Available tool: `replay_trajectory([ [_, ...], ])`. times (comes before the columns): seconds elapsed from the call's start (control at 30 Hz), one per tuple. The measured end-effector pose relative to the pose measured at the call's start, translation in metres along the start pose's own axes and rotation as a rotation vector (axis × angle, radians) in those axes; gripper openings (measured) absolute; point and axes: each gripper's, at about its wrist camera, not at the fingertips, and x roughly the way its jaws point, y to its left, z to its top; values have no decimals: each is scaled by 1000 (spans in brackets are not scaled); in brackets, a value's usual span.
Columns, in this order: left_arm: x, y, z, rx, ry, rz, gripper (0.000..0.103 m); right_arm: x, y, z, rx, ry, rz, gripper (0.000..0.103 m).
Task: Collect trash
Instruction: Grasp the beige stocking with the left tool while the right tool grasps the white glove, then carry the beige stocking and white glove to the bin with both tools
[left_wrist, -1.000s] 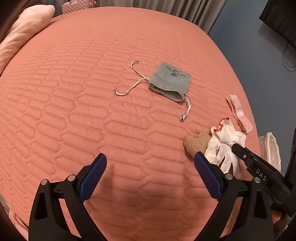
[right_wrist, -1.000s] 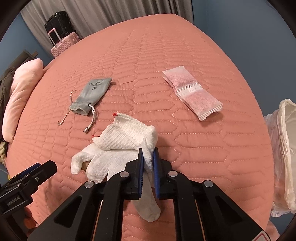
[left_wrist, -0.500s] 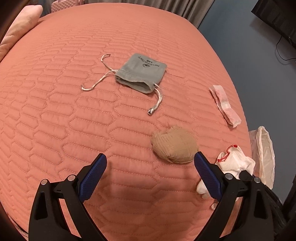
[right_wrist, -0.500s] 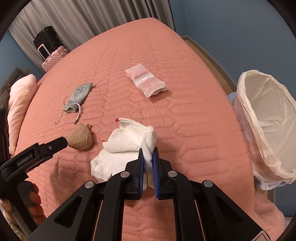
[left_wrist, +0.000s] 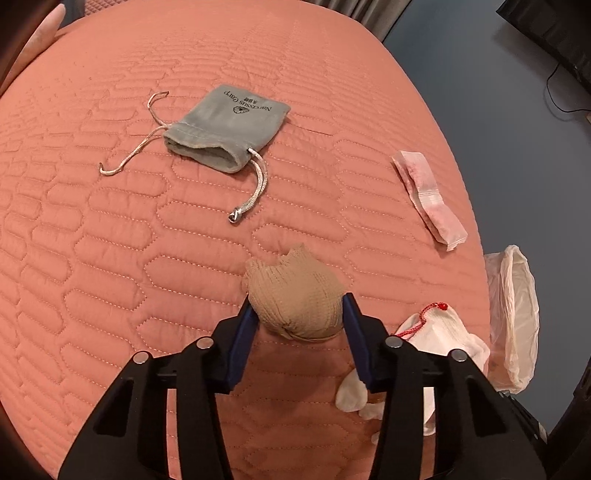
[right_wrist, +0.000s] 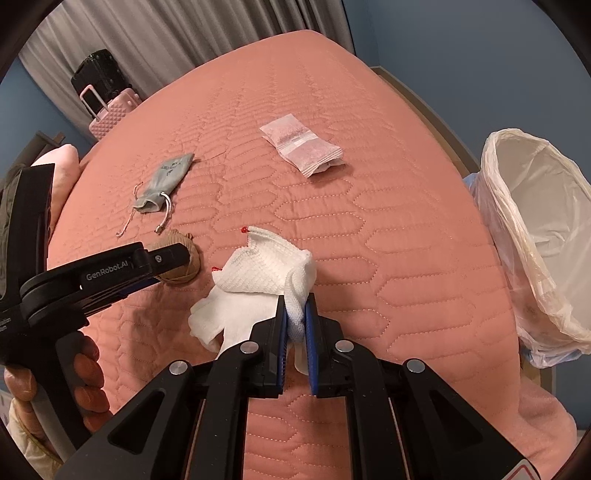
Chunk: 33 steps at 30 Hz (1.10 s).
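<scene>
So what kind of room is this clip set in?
Most likely a bedroom: a bed with a quilted salmon bedspread, a pink pillow at its head, and suitcases by the grey curtains.

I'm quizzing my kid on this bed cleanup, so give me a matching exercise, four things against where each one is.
1 gloves
2 tan ball
3 pouch
4 bin bag

A lying loose on the bed, cords trailing
B beside the bed, open
C clamped in the right gripper
D between the left gripper's fingers

Pairs: 1-C, 2-D, 3-A, 4-B

One pouch (left_wrist: 229, 125), one sachet (left_wrist: 428, 194), one bin (right_wrist: 535, 229)
</scene>
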Motion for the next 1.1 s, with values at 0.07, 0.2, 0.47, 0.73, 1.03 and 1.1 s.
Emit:
replay_trajectory([
  [0.07, -4, -4, -1, 10, -2, -5, 36, -8, 2, 3, -5, -17, 5, 8],
  [0.2, -21, -8, -5, 25, -23, -22, 35, -31, -3, 8, -13, -55, 19, 8],
  [0.47, -62, -39, -4, 87, -102, -47, 35, -82, -5, 22, -13, -145, 38, 8],
  [0.73, -101, -86, -9, 176, -175, -88, 35, -146, -26, 30, 19, -270, 40, 8],
  [1.03, -135, -145, -21, 295, -241, -126, 35, -216, -60, 37, 52, -404, 15, 8],
  [1.1, -141, -158, -23, 325, -258, -132, 35, -232, -69, 38, 59, -437, 6, 8],
])
